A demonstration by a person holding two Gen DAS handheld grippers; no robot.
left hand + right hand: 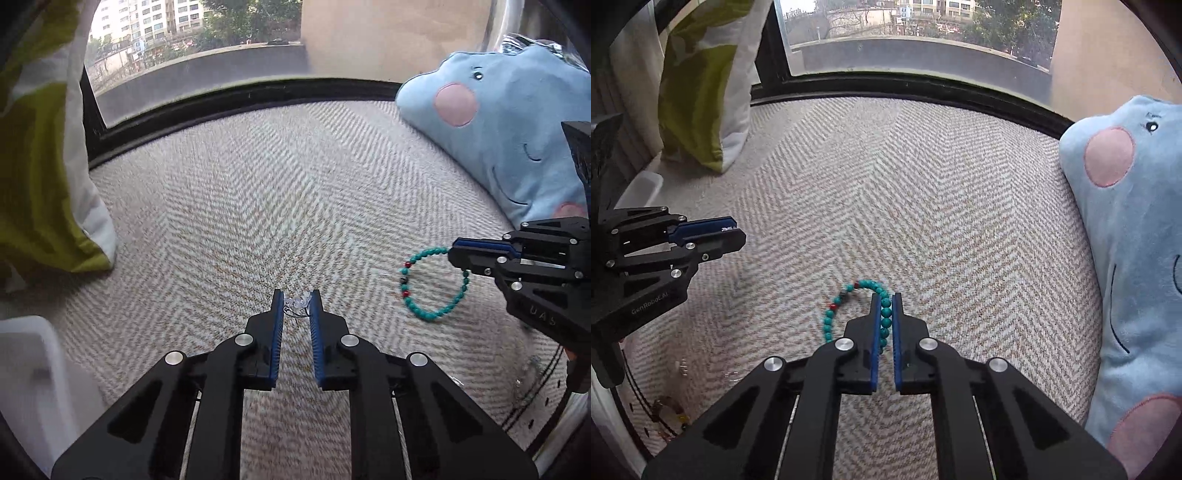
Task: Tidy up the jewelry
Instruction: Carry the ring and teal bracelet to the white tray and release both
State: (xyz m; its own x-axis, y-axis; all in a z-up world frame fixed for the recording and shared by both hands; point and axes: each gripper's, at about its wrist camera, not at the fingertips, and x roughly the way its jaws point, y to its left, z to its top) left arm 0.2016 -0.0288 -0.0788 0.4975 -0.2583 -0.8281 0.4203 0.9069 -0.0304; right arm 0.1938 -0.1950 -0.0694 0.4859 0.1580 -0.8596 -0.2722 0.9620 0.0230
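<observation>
Both pairs of fingers are closed on jewelry. On the right gripper (885, 297) the blue-padded fingers (874, 332) are pressed narrow on a run of beads of the turquoise bead bracelet (846, 299), whose free loop, with its red and dark beads, curves out to the left of the tips, blurred. From the left wrist view the same bracelet (424, 284) hangs as an open ring from the tips of the right gripper (452, 254), over the herringbone mat (258, 192). Left gripper (296, 301) fingers (277, 325) stand a little apart and pinch a small clear crystal piece with thin wire (298, 305) right at their tips — too small and blurred to tell what kind of jewelry it is.

By size: the beige-and-white herringbone mat fills the middle of both views and runs up to the black window frame (240, 99), with buildings and trees beyond the glass. A light blue plush cushion (1134, 258) with pink cheeks and a stitched smile stands at the right edge of the mat. A green-and-white pillow (44, 166) leans at the left, by the window. A white container (29, 369) shows at the lower left of the left wrist view, blurred. Near the mat's front edge — low left in the right wrist view — lie a few more small pieces (670, 410), unclear.
</observation>
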